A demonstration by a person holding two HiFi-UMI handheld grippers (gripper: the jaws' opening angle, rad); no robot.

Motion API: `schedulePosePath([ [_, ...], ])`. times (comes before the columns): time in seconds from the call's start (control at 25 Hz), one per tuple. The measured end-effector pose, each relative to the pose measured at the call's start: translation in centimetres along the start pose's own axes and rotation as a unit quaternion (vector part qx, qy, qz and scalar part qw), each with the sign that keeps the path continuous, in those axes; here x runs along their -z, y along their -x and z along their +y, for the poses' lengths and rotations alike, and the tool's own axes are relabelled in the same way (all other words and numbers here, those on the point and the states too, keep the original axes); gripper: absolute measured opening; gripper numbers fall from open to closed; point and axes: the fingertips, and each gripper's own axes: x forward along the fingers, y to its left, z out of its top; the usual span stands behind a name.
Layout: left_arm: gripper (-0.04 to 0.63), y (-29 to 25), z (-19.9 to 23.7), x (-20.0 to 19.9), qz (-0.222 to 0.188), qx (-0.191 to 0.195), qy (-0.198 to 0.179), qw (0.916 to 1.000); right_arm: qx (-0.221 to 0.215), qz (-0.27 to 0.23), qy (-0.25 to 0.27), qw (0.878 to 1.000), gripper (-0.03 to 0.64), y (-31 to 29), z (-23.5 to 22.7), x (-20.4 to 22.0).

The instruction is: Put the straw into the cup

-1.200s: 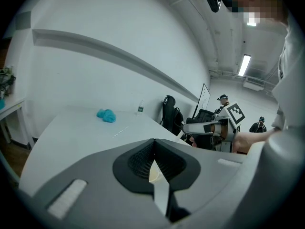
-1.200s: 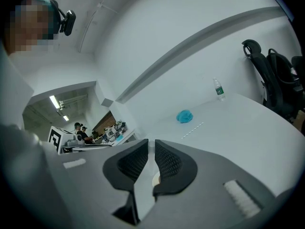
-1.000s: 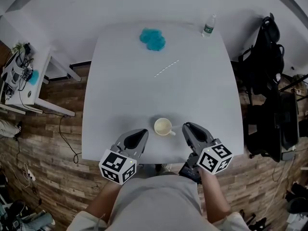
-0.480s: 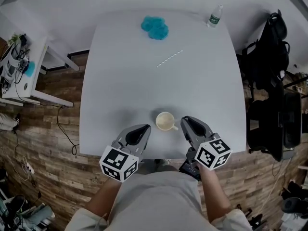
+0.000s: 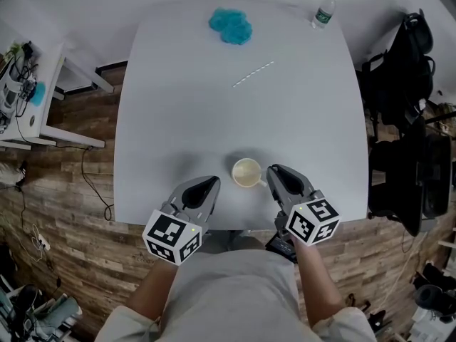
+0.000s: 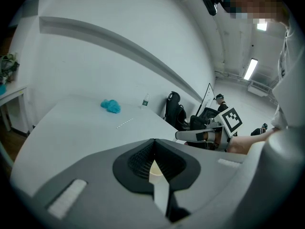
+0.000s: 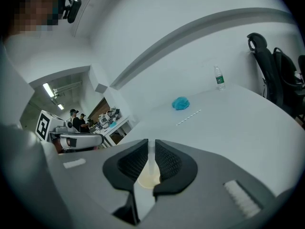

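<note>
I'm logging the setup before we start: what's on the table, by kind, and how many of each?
Cup: 1
Straw: 1
Bottle: 1
Blue cloth: 1
Total: 4

Blue cloth (image 5: 230, 26) near white table (image 5: 178, 120) far edge – water bottle (image 5: 324, 11) upright, far-right corner – wood floor (image 5: 64, 191) around.

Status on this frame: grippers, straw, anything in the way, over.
Left hand-held gripper shut, empty; right hand-held gripper slightly open, empty. Straw lying flat, far side, untouched. Cup upright between grippers. Nothing between cup and straw.
</note>
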Motion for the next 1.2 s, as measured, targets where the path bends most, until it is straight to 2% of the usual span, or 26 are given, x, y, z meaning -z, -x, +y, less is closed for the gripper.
schedulePosePath([
  [0.68, 0.018, -1.0, 0.8, 1.4, 0.023, 0.008, 0.009, 0.9997, 0.01, 0.027, -0.001, 1.0, 0.052, -2.6, -1.4, 3.2],
  [1.2, 0.018, -1.3, 1.1, 2.2, 0.034, 0.008, 0.012, 0.9993, -0.001, 0.039, -0.012, 0.999, 0.057, -3.6, -1.7, 4.3],
])
